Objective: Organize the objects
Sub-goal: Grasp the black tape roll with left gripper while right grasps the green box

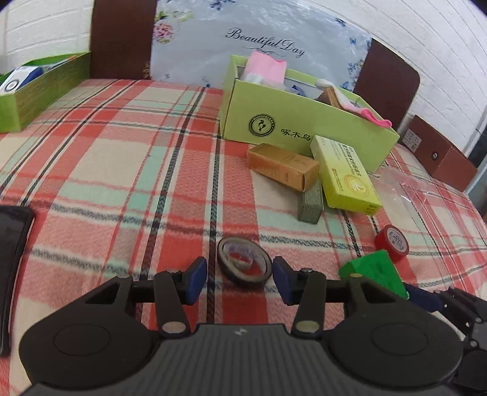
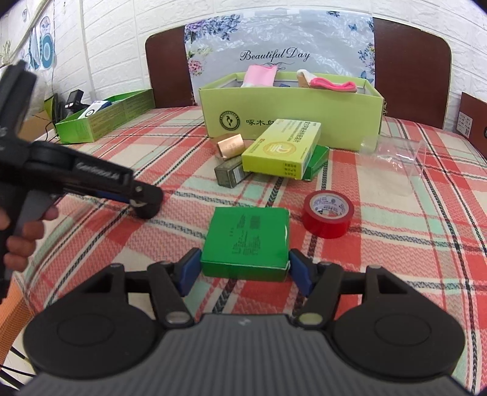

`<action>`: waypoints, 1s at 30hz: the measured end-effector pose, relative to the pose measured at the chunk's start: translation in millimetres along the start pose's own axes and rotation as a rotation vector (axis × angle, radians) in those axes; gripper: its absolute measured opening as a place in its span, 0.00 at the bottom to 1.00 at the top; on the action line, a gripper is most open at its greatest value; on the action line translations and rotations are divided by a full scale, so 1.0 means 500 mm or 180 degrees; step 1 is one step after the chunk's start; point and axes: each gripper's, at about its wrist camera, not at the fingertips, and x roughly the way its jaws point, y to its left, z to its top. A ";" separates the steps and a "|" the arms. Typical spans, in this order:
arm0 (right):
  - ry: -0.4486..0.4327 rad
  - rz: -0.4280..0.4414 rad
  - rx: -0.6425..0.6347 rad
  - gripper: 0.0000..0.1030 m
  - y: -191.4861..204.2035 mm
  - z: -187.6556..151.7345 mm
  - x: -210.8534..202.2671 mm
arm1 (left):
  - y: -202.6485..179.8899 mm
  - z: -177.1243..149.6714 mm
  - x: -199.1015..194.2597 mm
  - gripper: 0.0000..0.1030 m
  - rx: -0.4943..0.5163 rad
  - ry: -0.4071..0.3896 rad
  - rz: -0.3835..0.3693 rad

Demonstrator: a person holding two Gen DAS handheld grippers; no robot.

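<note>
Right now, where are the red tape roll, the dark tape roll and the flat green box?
red tape roll [image 2: 328,213]: right wrist view, outer side wall.
dark tape roll [image 1: 244,264]: left wrist view, upper rim.
flat green box [image 2: 248,234]: right wrist view, top face.

A white brick-patterned wall [image 2: 127,27] is seen behind everything. Against it stands a dark brown headboard [image 2: 411,61], its middle covered by a plastic-wrapped floral panel [image 2: 274,39] printed with "Beautiful Day". The surface in front is spread with a plaid cover [image 1: 106,158] in red, cream and mint. Blue-and-white pictures [image 2: 45,45] are hung on the left wall. The scene is evenly and brightly lit.
</note>
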 end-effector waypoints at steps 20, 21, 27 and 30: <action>0.0007 -0.0088 -0.0007 0.67 0.013 0.015 0.028 | -0.024 0.012 0.031 0.40 0.0034 0.0007 0.0122; 0.0004 -0.0085 -0.0007 0.67 0.013 0.015 0.030 | -0.025 0.012 0.031 0.39 0.0055 0.0005 0.0122; 0.0035 -0.0091 -0.0076 0.58 0.014 0.018 0.030 | -0.027 0.016 0.019 0.39 0.0020 0.0001 -0.0021; -0.0012 -0.0082 -0.0104 0.58 0.016 0.023 0.020 | -0.037 0.026 0.002 0.39 0.0051 -0.0074 -0.0070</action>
